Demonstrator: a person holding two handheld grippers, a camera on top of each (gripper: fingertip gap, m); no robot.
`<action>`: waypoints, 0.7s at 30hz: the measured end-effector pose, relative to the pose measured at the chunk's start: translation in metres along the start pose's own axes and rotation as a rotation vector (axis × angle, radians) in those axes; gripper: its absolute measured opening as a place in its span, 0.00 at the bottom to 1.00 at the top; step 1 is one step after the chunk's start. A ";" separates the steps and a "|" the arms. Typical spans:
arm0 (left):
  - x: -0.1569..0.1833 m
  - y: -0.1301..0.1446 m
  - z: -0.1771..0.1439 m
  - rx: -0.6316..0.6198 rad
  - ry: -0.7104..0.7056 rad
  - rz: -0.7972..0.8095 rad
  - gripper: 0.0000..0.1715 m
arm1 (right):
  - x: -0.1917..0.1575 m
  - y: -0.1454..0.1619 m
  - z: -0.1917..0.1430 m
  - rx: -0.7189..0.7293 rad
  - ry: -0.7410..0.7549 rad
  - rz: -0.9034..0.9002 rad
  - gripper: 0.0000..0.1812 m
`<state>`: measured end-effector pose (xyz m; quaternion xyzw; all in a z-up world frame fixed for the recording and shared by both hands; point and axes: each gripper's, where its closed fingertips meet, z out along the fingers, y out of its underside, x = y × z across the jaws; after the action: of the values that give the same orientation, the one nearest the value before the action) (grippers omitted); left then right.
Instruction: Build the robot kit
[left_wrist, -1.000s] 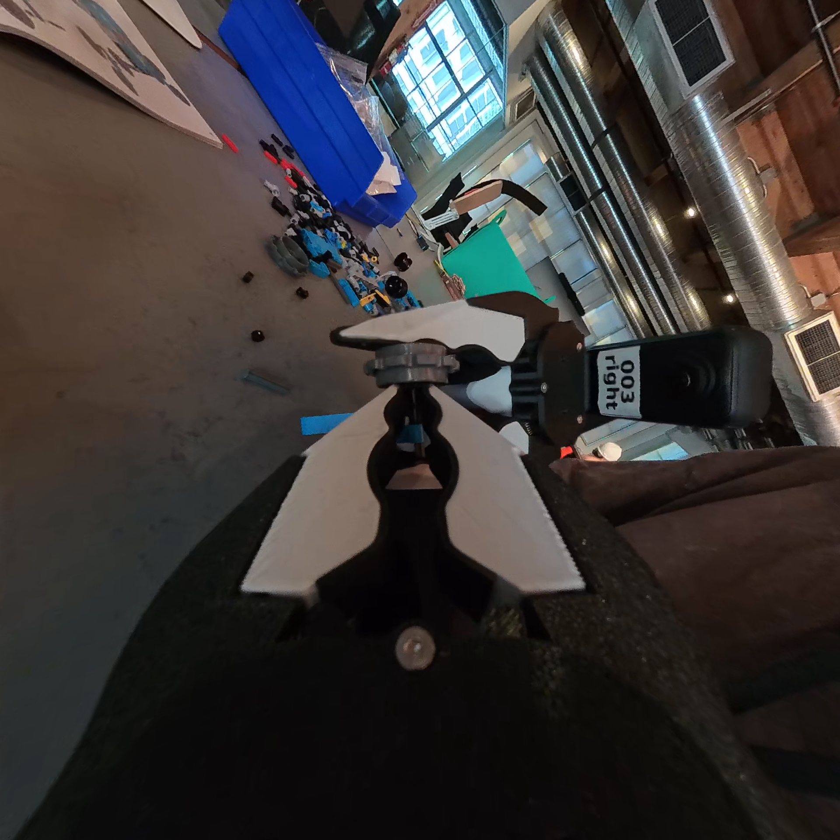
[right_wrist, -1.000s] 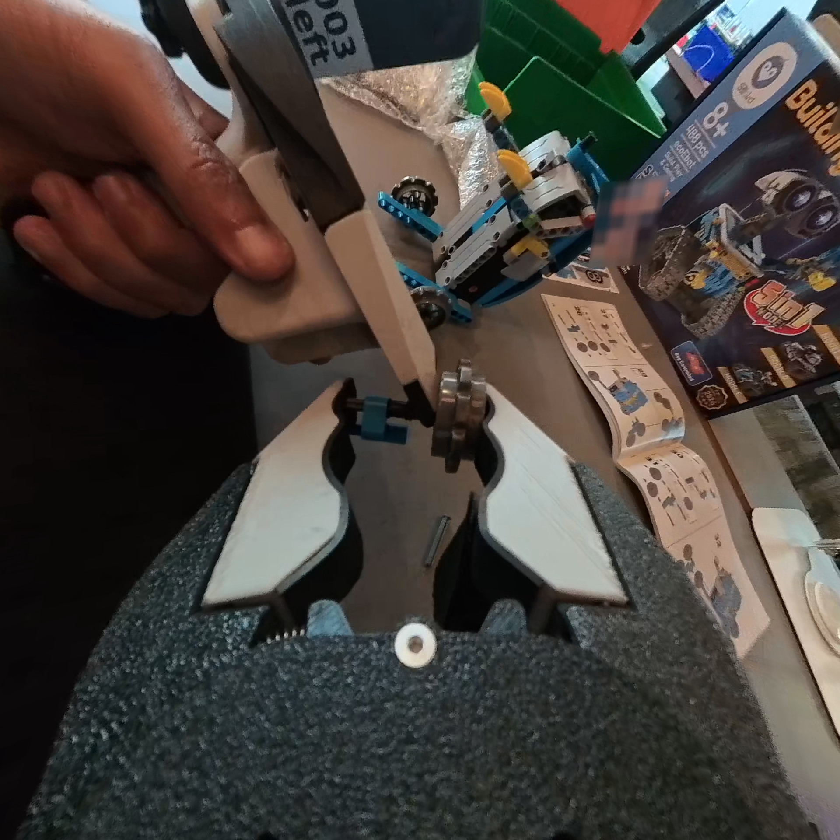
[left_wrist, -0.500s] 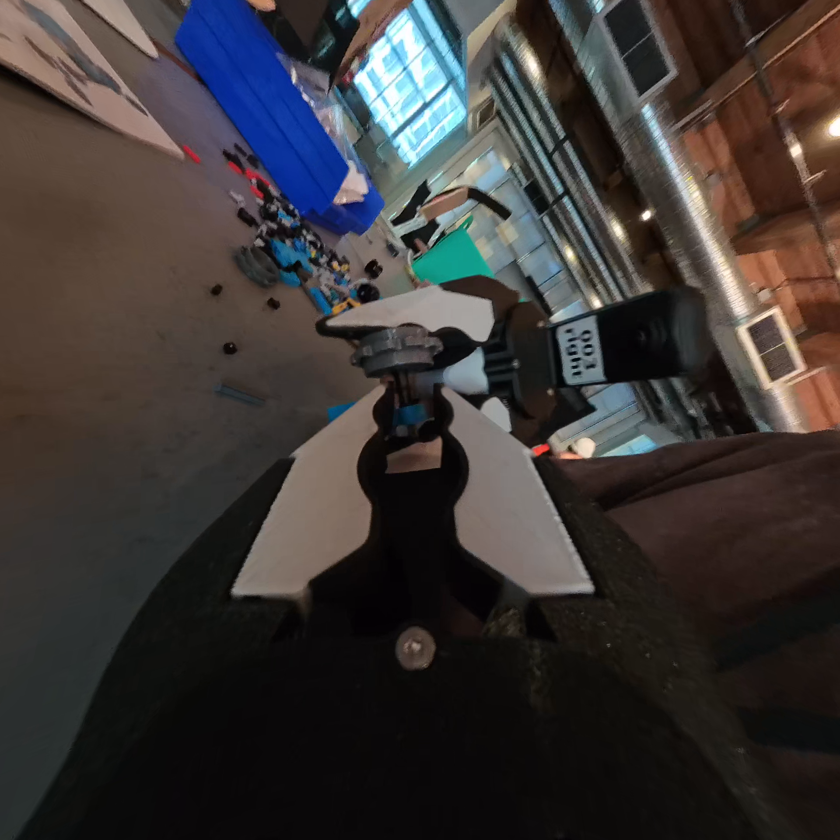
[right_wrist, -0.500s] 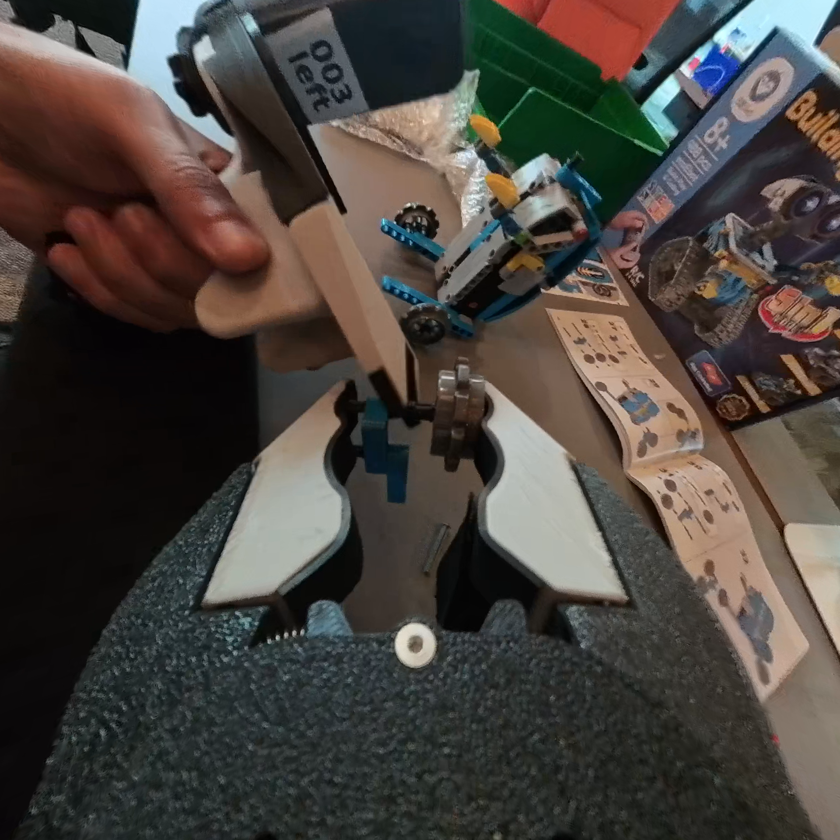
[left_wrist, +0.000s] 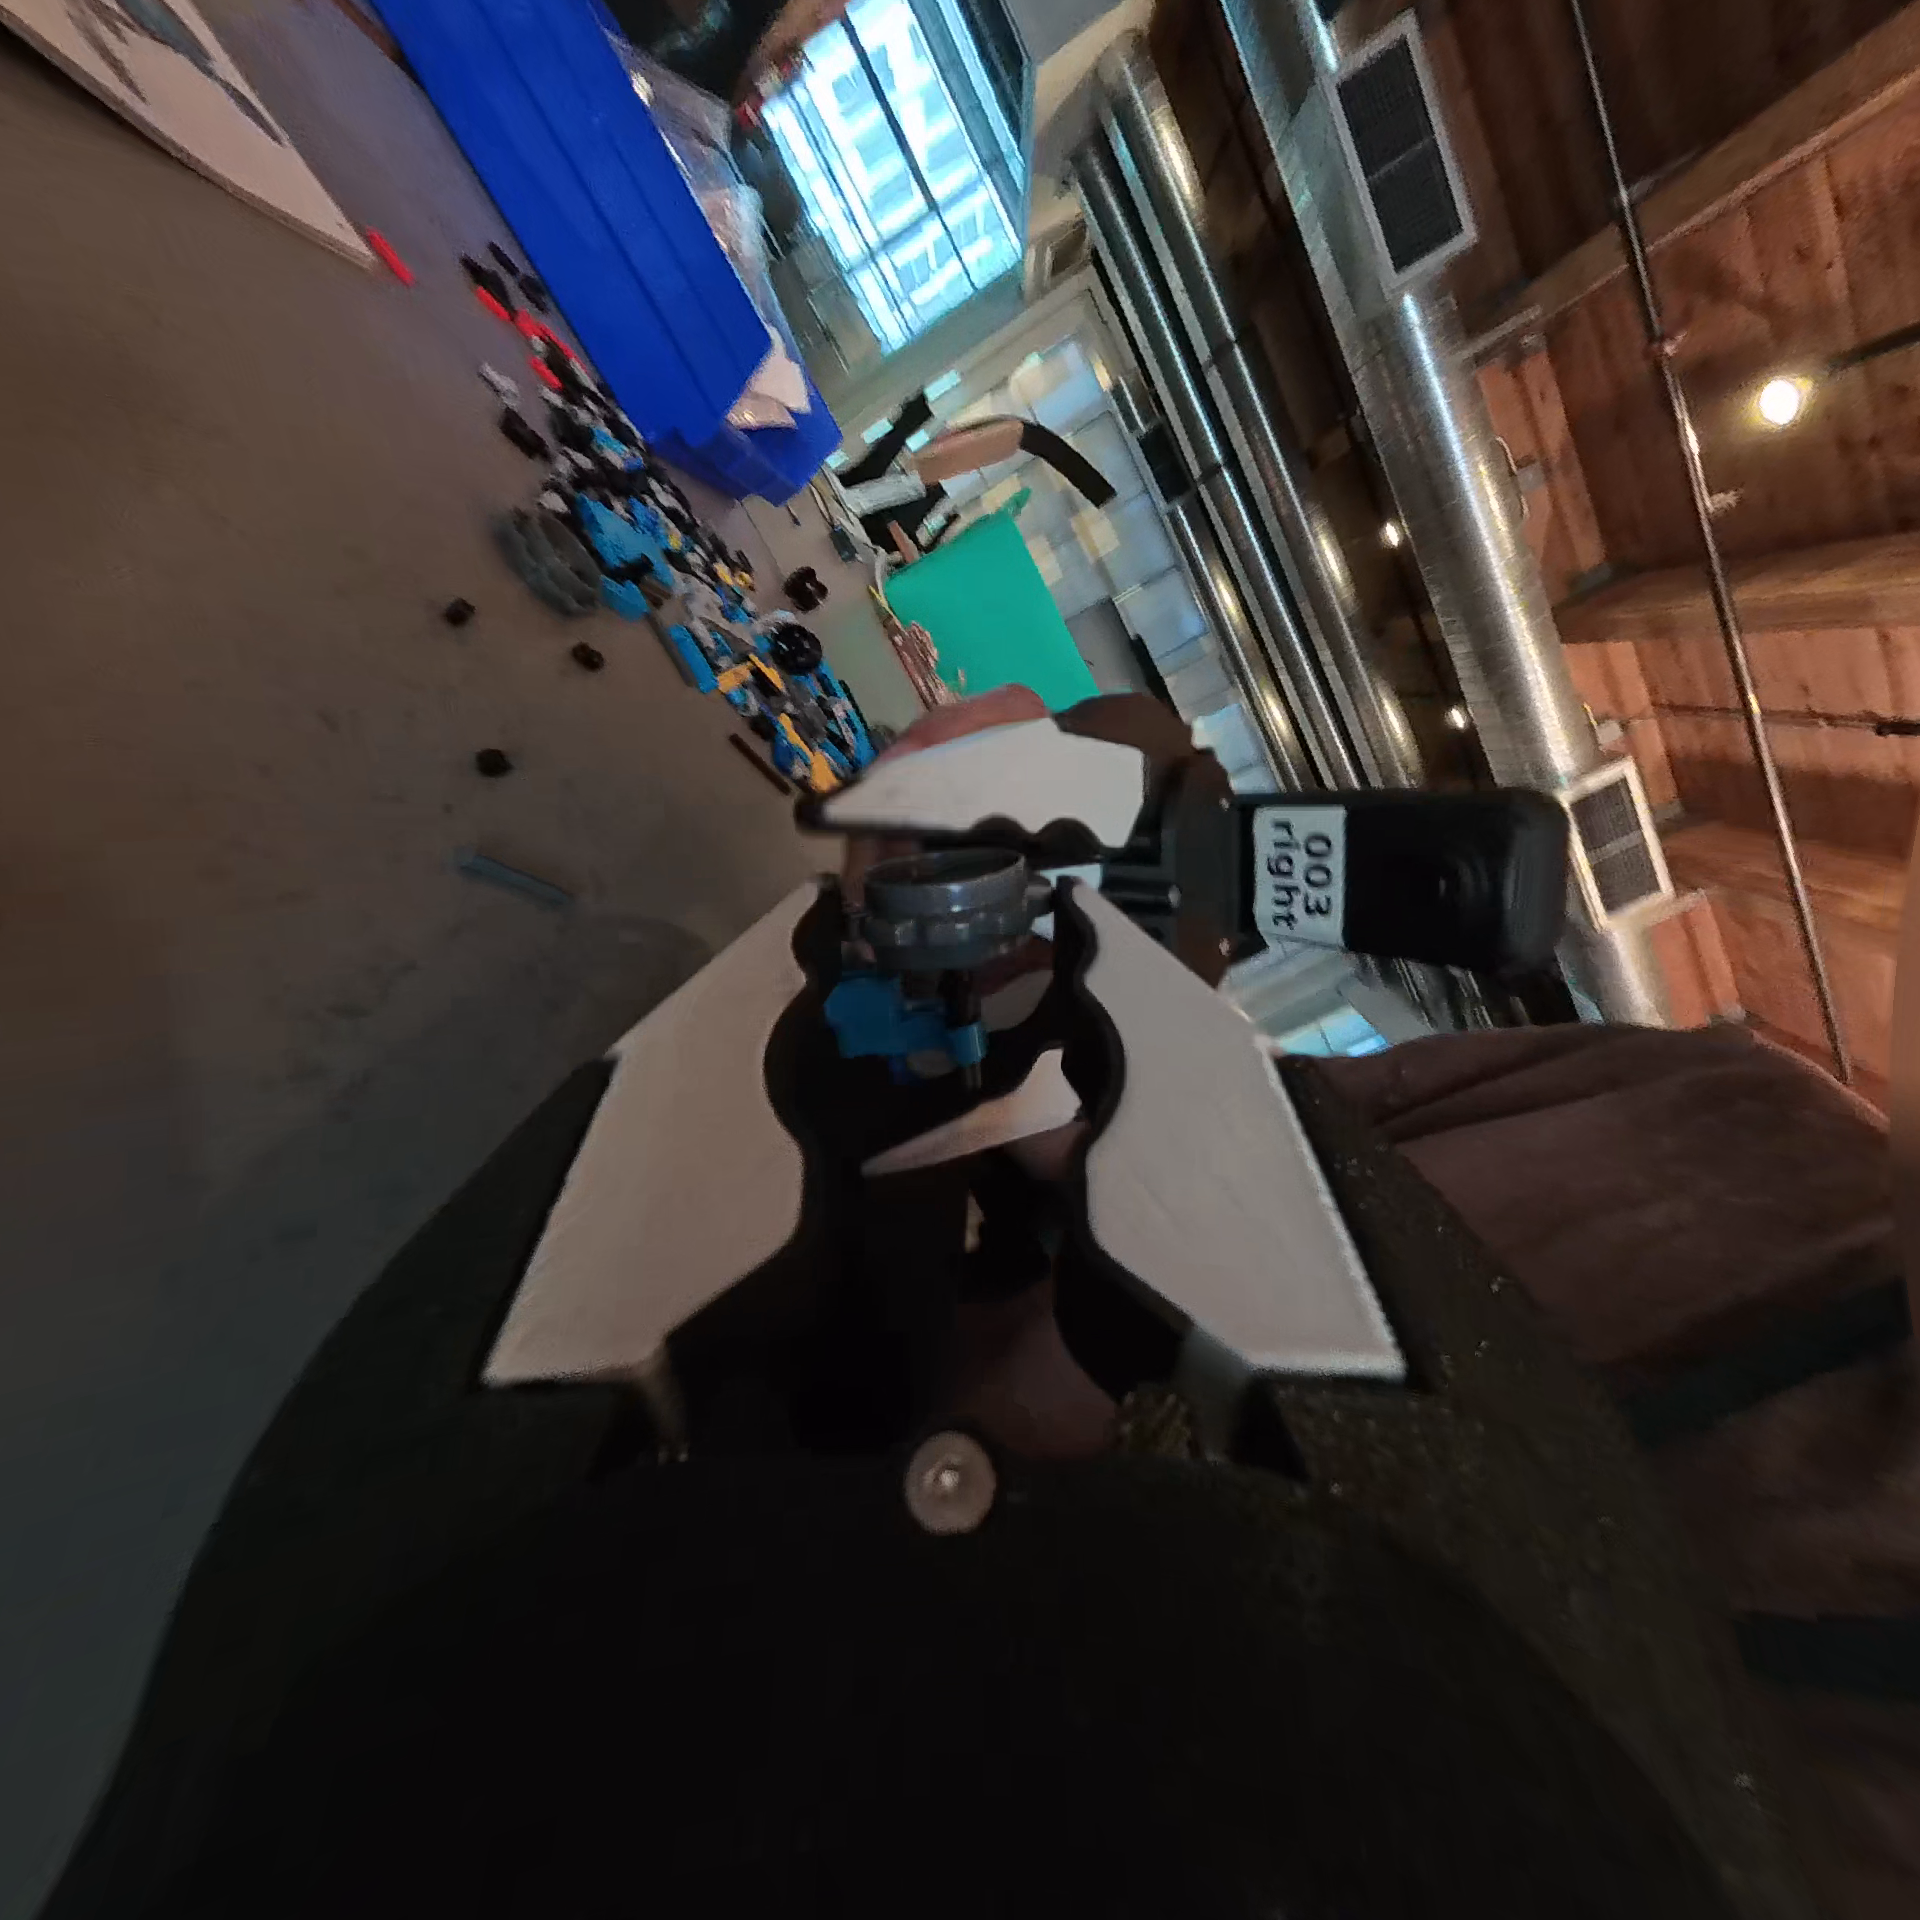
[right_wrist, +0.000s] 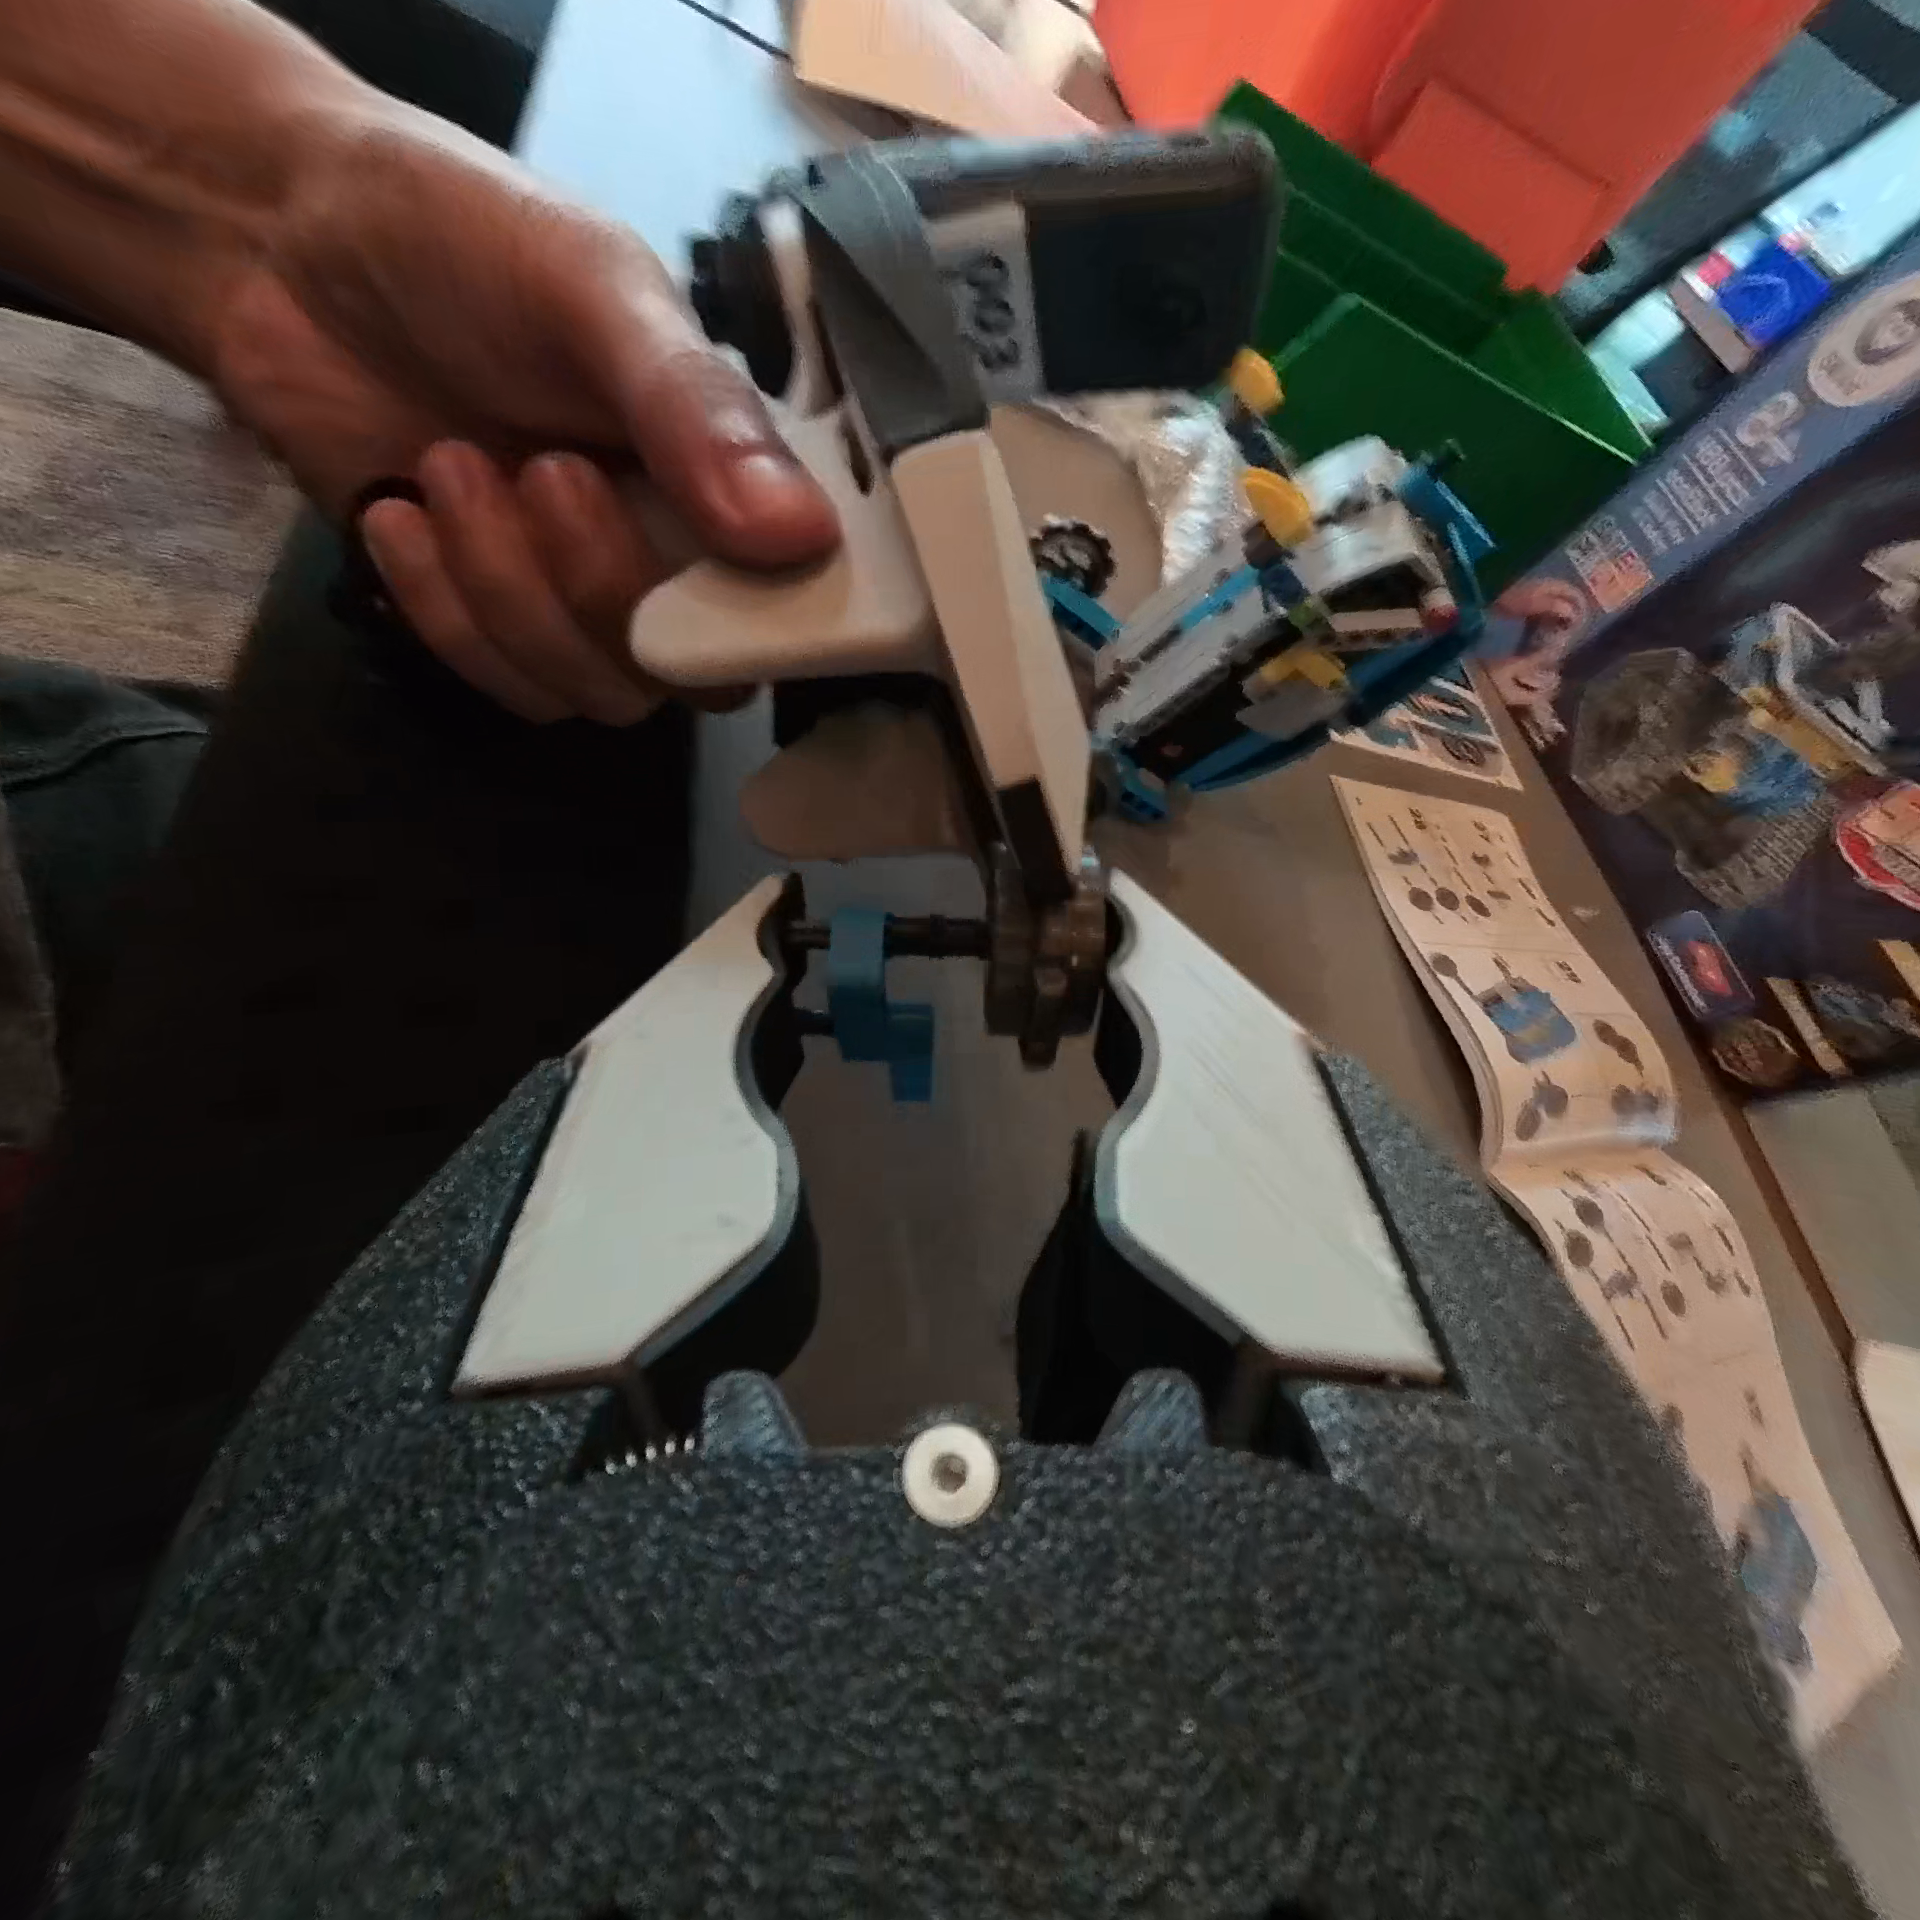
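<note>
A black axle (right_wrist: 935, 928) carries a grey gear (right_wrist: 1044, 966) and a blue connector (right_wrist: 868, 1013). My right gripper (right_wrist: 951, 925) is shut on this assembly lengthwise, one tip on the axle end and the other against the gear. My left gripper (left_wrist: 945, 888), held by a hand (right_wrist: 468, 416), comes from above, and its jaws straddle the rim of the gear (left_wrist: 945, 914). The blue connector (left_wrist: 883, 1023) hangs just behind the gear. The right gripper's fingers (left_wrist: 997, 795) show above and below the assembly in the left wrist view.
A partly built blue and white model (right_wrist: 1299, 644), an open instruction booklet (right_wrist: 1558, 1039), a printed box (right_wrist: 1766, 779) and a green bin (right_wrist: 1403, 343) lie beyond the grippers. A blue bin (left_wrist: 582, 208), several loose pieces (left_wrist: 644, 561) and a blue beam (left_wrist: 509, 878) are on the table. The tips of both grippers are at nearly the same place.
My left gripper let go of the axle, opened wider and shifted along to the gear. The blue connector turned on the axle. The right gripper kept its hold.
</note>
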<state>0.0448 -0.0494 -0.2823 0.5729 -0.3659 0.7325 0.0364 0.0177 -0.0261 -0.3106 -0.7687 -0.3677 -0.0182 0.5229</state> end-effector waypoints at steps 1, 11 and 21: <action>-0.003 -0.004 -0.003 0.024 -0.018 -0.006 0.23 | 0.007 0.005 0.001 -0.039 0.052 0.003 0.33; -0.005 -0.001 -0.001 0.015 -0.050 0.028 0.23 | 0.007 0.014 -0.006 -0.155 0.086 -0.061 0.28; -0.003 0.001 0.000 0.020 -0.070 0.079 0.23 | 0.005 0.011 -0.008 -0.143 0.066 -0.055 0.27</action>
<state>0.0452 -0.0493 -0.2855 0.5837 -0.3821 0.7164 -0.0112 0.0308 -0.0317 -0.3140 -0.7929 -0.3688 -0.0843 0.4777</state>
